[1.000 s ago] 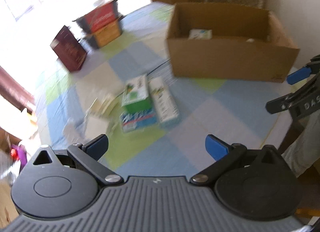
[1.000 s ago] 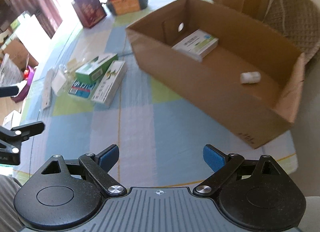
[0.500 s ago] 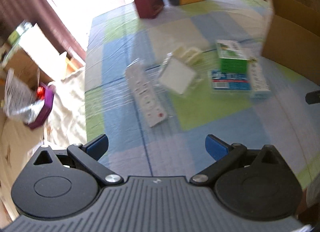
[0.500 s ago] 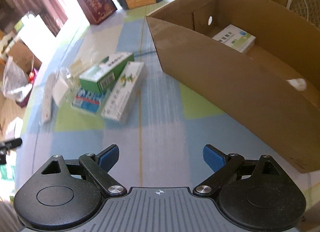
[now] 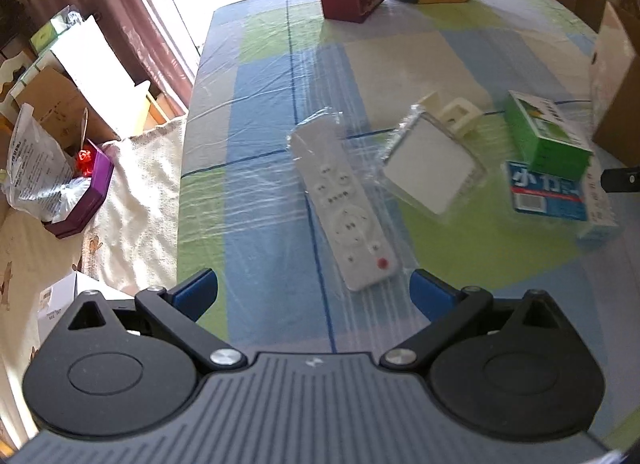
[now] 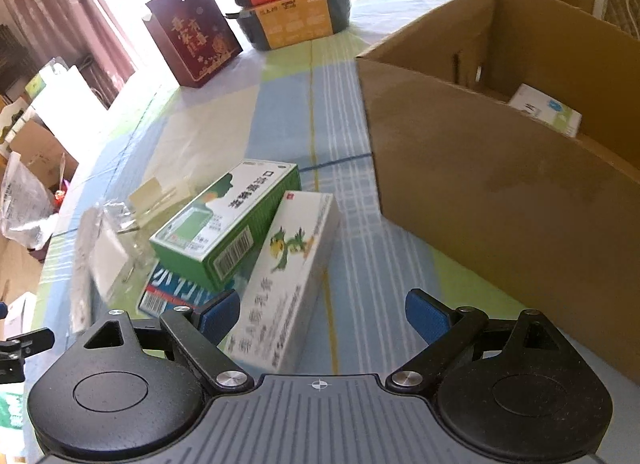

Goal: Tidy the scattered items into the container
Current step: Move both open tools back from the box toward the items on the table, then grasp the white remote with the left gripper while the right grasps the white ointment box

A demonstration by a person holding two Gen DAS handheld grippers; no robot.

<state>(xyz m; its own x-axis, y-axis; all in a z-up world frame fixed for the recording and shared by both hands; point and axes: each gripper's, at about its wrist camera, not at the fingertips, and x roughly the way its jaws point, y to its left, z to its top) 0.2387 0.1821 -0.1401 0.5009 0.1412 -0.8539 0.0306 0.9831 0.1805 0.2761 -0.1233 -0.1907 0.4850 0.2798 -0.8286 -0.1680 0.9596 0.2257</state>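
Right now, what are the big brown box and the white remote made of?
The big brown box looks like cardboard: matte brown walls with raw cut edges. The white remote seems to be smooth hard plastic with small buttons, sitting under shiny, crinkly clear film.

- Left black two-finger tool with blue pads (image 5: 314, 291): jaws spread wide, nothing between them, tilted downward.
- Right black two-finger tool with blue pads (image 6: 322, 314): jaws equally wide apart, gripping nothing, pitched forward and down.
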